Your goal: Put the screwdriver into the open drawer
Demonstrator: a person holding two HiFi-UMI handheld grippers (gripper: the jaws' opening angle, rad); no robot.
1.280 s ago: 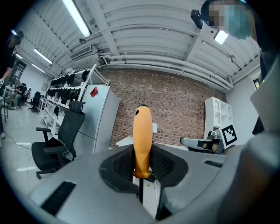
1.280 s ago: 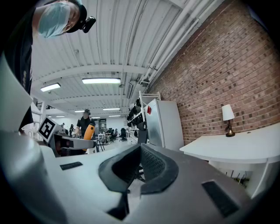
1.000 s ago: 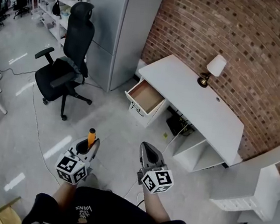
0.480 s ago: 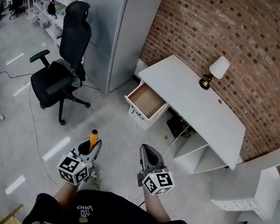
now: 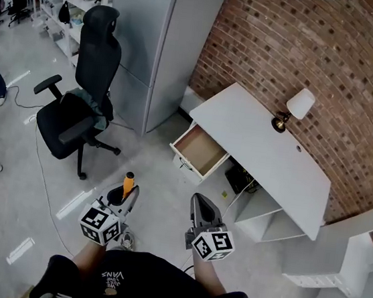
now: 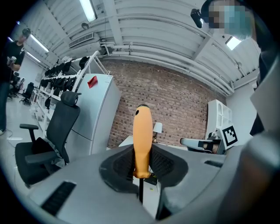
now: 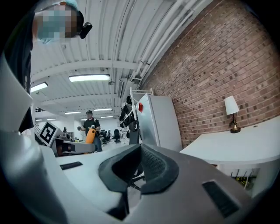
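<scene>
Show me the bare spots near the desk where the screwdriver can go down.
The open drawer looks bare inside. The desk is free from its drawer end up to the lamp by the brick wall. Crowded: dark gear under the desk.

Screwdriver (image 6: pixel 142 140) with an orange plastic handle, a dark hole near its butt and a thin dark metal shaft: upright, handle uppermost, its lower handle clamped between the padded jaws of the left gripper (image 5: pixel 127 196). Shallow white drawer (image 5: pixel 201 151) with a pale wood-coloured interior: pulled open beneath the white desk (image 5: pixel 261 144), well apart from the screwdriver.
</scene>
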